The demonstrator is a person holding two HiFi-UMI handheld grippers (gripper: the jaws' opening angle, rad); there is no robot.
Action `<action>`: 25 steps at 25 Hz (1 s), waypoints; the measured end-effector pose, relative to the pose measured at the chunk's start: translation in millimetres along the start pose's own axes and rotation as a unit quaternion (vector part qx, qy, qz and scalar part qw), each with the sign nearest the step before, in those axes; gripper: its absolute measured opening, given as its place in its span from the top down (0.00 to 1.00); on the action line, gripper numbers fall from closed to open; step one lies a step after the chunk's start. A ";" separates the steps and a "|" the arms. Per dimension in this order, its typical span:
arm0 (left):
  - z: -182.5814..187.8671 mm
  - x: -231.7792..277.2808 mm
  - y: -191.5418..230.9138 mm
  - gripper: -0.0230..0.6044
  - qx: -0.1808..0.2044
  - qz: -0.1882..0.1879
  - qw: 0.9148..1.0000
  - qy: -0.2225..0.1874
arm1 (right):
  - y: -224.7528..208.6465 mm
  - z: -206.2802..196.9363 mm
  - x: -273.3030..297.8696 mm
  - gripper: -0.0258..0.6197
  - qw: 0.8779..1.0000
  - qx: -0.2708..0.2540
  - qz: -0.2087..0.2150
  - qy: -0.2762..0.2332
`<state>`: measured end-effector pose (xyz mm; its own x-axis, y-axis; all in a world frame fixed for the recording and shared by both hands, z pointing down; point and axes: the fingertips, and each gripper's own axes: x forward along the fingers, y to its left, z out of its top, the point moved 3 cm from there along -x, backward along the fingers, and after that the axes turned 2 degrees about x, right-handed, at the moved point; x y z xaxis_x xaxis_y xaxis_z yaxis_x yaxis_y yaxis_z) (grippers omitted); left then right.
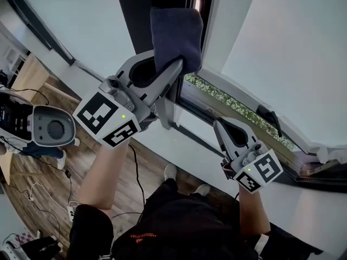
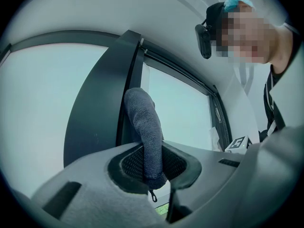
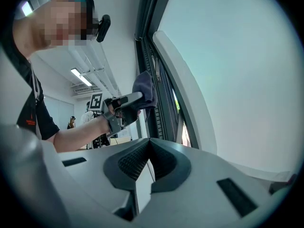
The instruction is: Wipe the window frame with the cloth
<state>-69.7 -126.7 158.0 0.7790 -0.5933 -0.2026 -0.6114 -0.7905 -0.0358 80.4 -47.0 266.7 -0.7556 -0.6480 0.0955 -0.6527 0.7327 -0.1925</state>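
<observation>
Jaws of my left gripper (image 1: 180, 65) pinch the cloth (image 1: 176, 34) against the window frame (image 1: 133, 15). My right gripper (image 1: 219, 124) is closed and empty. Wiping seems underway, with much of the frame left.

Low end of cloth (image 2: 142, 122) prob. buried in left gripper (image 2: 153, 164); window frame (image 1: 133, 7) cut off at top edge.

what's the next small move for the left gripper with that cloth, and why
Probably press the cloth flat onto the dark window frame and slide it a short way along the upright. The left gripper is shut on the cloth, which sits right at the frame, so a wiping stroke seems the natural step.
</observation>
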 end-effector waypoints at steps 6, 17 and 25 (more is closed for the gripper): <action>-27.7 -3.5 3.0 0.87 -0.025 0.001 1.000 0.015 | -1.1 -9.7 6.6 0.96 1.000 0.010 -0.005 0.008; -82.2 -5.8 1.3 0.87 -0.073 0.005 0.997 0.035 | -12.3 -33.6 13.5 0.96 0.999 0.034 -0.010 0.023; -125.4 -11.4 -3.5 0.87 -0.104 0.008 0.993 0.057 | -21.7 -56.6 14.1 0.96 0.998 0.054 -0.019 0.041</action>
<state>-59.0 -136.3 283.2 0.7876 -0.6098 -0.0890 -0.5910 -0.7883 0.1712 80.8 -60.3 327.5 -0.7356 -0.6524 0.1824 -0.6743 0.6790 -0.2902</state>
